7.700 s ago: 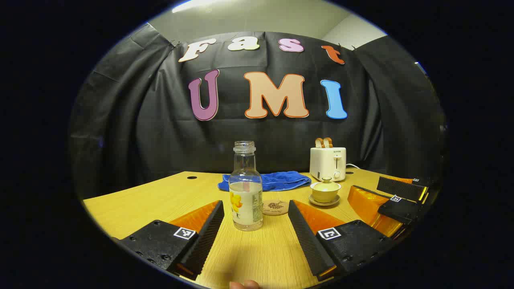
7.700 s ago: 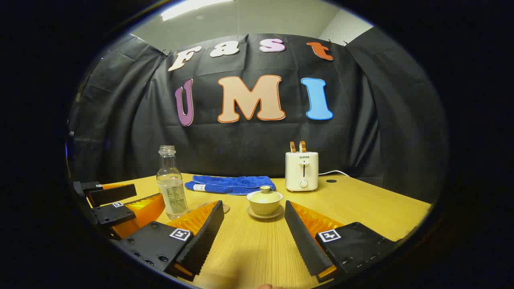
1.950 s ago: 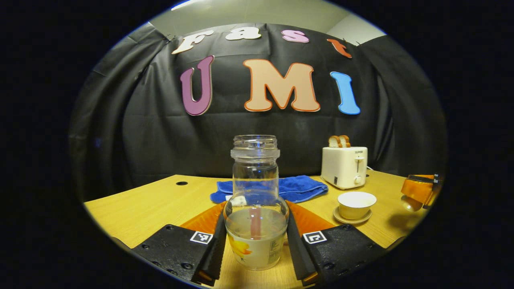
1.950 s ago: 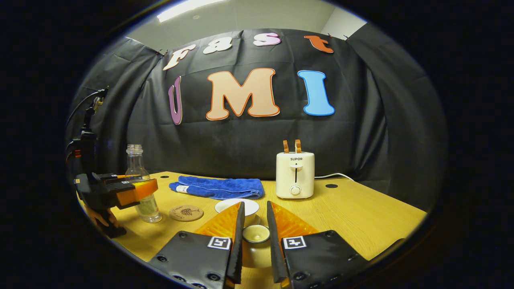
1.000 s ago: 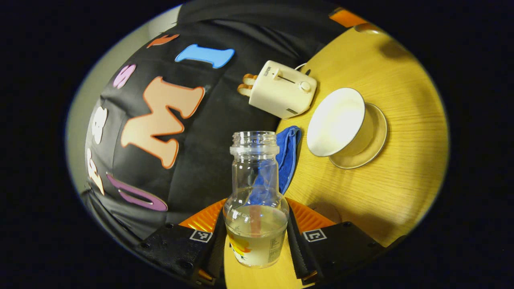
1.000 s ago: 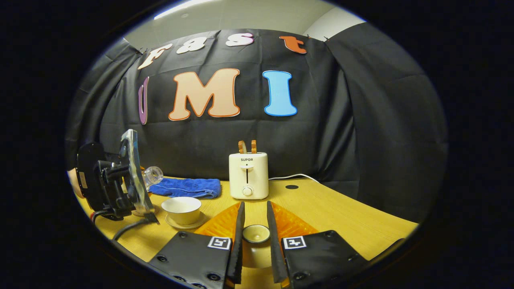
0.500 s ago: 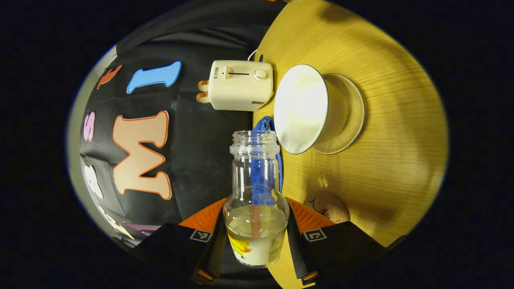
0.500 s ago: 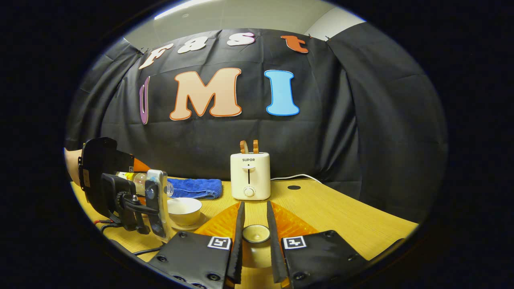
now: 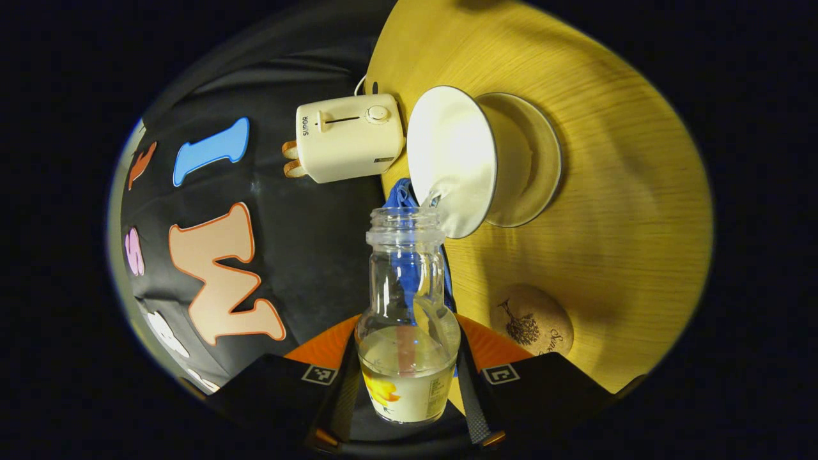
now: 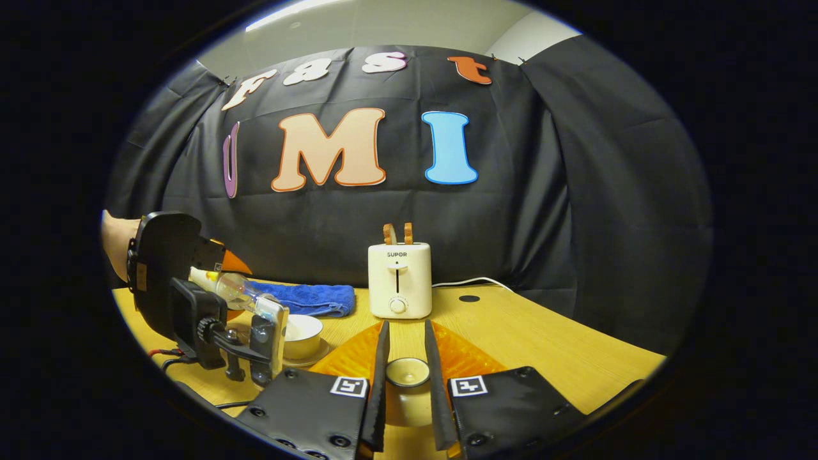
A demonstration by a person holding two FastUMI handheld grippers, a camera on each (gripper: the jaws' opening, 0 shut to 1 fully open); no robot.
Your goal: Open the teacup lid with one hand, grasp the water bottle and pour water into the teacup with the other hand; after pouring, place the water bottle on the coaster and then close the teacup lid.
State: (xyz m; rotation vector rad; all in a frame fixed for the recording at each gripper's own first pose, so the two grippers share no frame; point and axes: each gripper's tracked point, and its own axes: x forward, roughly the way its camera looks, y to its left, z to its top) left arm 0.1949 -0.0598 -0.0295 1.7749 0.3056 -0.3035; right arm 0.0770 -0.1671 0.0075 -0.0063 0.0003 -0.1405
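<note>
Left gripper view: the left gripper [image 9: 404, 390] clamps the tilted water bottle [image 9: 406, 319], its mouth at the open teacup [image 9: 455, 160] on a saucer [image 9: 533, 160]; coaster [image 9: 532, 319], toaster [image 9: 348, 137] and blue towel [image 9: 399, 195] share the wooden table [image 9: 626, 191].

Right gripper view: the right gripper [image 10: 404, 396] pinches the teacup lid [image 10: 404, 377] above the table, the black-draped wall [image 10: 575, 191] behind.

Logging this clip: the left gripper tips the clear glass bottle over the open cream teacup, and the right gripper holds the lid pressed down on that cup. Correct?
Not quite. The right gripper holds the cream lid apart from the cream teacup, which stands open, as the right gripper view shows. The left gripper does tip the clear glass bottle over it.
</note>
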